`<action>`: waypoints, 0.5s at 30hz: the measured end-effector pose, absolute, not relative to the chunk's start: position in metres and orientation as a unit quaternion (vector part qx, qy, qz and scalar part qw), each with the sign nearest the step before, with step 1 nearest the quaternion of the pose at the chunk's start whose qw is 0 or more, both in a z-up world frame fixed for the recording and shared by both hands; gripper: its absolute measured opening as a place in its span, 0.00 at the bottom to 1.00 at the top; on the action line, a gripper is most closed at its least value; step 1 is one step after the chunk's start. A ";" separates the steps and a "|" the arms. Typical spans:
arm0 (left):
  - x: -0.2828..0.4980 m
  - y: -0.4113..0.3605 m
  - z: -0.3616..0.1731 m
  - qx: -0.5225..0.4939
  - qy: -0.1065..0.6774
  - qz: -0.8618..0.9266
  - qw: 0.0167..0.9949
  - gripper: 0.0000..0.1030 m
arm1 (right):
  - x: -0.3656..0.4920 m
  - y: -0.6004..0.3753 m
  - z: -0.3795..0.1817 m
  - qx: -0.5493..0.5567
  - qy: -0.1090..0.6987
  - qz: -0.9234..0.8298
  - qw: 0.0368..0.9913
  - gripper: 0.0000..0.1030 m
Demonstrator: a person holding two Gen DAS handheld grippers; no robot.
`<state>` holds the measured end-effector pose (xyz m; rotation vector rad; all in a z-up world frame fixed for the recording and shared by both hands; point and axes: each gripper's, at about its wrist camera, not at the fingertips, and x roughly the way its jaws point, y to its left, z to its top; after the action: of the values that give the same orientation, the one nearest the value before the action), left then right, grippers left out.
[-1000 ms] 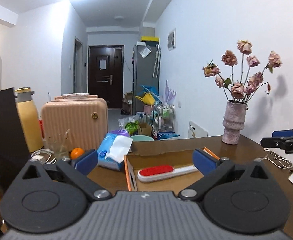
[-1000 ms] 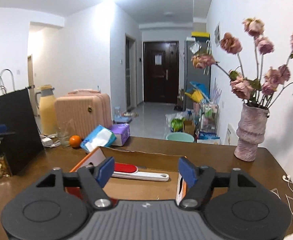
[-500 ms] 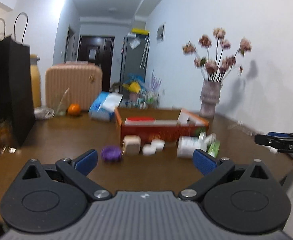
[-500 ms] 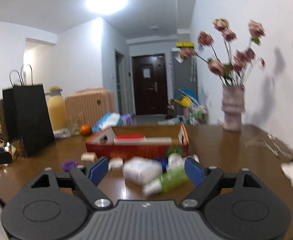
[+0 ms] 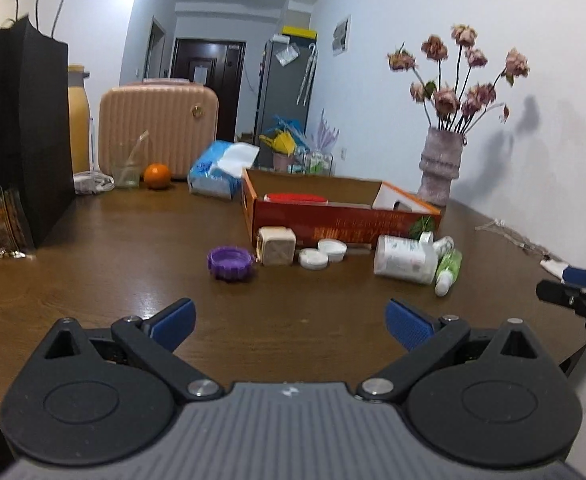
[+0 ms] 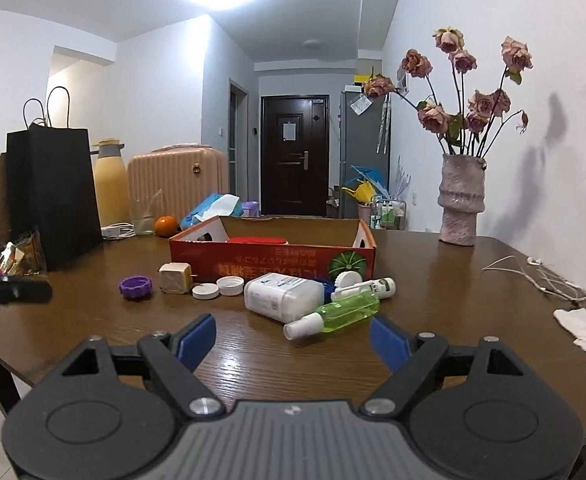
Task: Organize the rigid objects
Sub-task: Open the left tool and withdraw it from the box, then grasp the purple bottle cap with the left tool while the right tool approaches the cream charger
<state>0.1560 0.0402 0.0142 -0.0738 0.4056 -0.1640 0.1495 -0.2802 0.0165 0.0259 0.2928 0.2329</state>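
A brown wooden table is seen in a white-walled room, with a vase near its far right corner. Compared with one second ago, both grippers are drawn back to the near edge; the left gripper and right gripper are held wide open, empty. Before the one red box, mid-table, are counted two white caps, one purple cap, one cube, one white bottle and one green bottle.

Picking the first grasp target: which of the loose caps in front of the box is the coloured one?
The purple cap, ridged, leftmost in the row; the two caps right of the beige cube are white.
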 end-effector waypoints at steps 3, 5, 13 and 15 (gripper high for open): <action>0.171 0.041 0.009 -0.031 0.210 -0.079 0.974 1.00 | 0.158 -0.277 0.012 0.018 0.149 0.121 0.981 0.82; 0.183 0.042 0.008 -0.032 0.213 -0.075 0.974 1.00 | 0.166 -0.275 0.009 0.021 0.153 0.122 0.980 0.82; 0.240 0.052 0.007 -0.026 0.234 -0.039 0.971 1.00 | 0.222 -0.270 0.001 0.038 0.181 0.132 0.974 0.80; 0.255 0.053 0.004 -0.023 0.240 -0.042 0.970 1.00 | 0.242 -0.267 0.000 0.042 0.200 0.140 0.969 0.80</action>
<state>0.2550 0.0529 0.0036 -0.0467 0.4854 -0.0858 0.2419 -0.2666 -0.0004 0.0843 0.4047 0.2836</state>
